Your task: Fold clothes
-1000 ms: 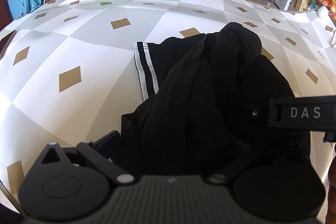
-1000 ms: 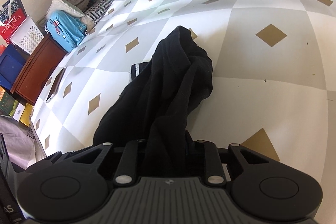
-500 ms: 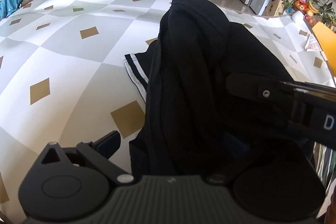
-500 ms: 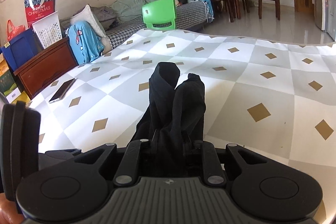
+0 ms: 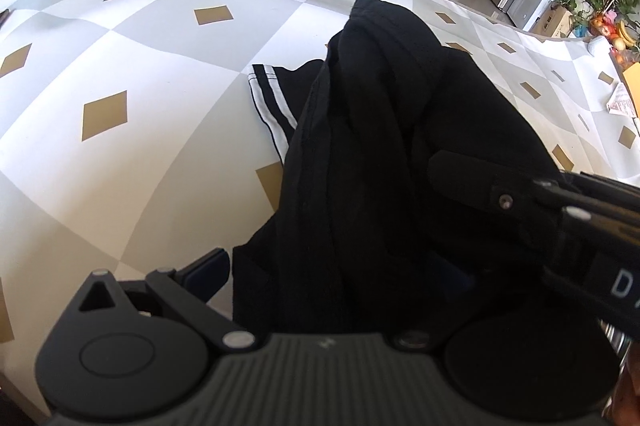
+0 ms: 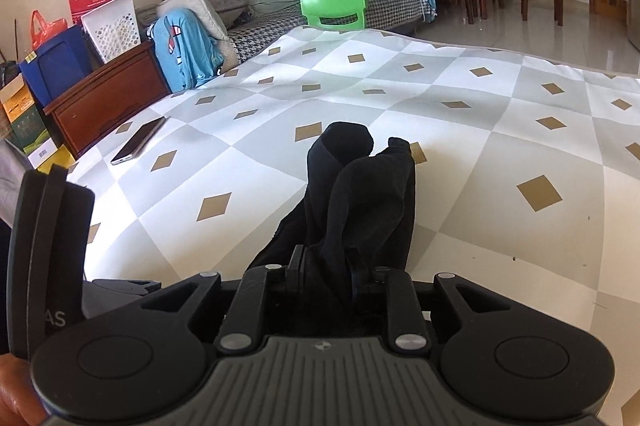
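My right gripper (image 6: 334, 266) has a bunched-up fold of the black garment (image 5: 400, 146) pinched between its fingers, lifted so the cloth stands up in two dark humps in front of the camera. The grip is easing a touch, fingers opening slightly, but the fabric is between them and they're pressing on it.

My left gripper (image 5: 332, 278) is spread wide. I can see one blue-padded finger (image 5: 208, 270) sticking out bare on the left side, not touching the cloth, while the garment drapes over the middle of the gripper and hides the other finger. So that one's released, with cloth just hanging across it.

The garment itself is a black piece with a white double stripe (image 5: 272, 106) along one edge. That striped part lies flat on the mat (image 5: 120, 46), a white and grey checked one with gold diamonds, and the rest rises off it in a heap toward the right gripper, which pokes in from the right in the left view.

A phone (image 6: 138, 140) lies on the mat off to the left, well apart from the clothes.
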The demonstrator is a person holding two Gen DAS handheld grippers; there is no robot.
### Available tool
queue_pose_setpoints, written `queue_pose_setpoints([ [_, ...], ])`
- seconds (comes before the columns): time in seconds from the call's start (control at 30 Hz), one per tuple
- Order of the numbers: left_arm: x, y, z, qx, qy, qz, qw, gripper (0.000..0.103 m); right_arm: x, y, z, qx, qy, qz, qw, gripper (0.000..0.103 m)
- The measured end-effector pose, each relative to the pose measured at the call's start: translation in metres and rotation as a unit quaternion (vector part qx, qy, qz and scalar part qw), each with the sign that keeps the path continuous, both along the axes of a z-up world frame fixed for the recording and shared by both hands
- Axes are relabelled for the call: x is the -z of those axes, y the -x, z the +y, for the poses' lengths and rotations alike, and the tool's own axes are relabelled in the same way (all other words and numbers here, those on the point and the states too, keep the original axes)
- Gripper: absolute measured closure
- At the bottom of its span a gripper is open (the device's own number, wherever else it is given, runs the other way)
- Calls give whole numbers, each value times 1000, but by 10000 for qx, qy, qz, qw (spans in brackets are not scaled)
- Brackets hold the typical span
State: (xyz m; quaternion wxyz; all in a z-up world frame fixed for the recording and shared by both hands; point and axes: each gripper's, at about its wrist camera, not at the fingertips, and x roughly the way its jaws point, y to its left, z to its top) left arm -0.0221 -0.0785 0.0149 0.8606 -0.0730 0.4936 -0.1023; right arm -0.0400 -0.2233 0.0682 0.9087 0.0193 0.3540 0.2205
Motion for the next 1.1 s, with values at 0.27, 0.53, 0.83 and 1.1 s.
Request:
queue_pose_setpoints([
  [0.27,-20,7,2,162,-122,-362,9991,0,10,-13,-15,594,10,237,9980,82],
  [0.53,-18,16,24,-105,-93,-97,9999,0,10,-21,-31,897,-497,533,9933,83],
  [0.83,-10,21,39,-173,-318,-21,9993,0,22,-32,-60,1328,-1265,1474,9719,44],
  [1.1,0,19,47,-387,-80,265,9989,0,43,-33,-58,1293,-1601,1896,9601,40],
])
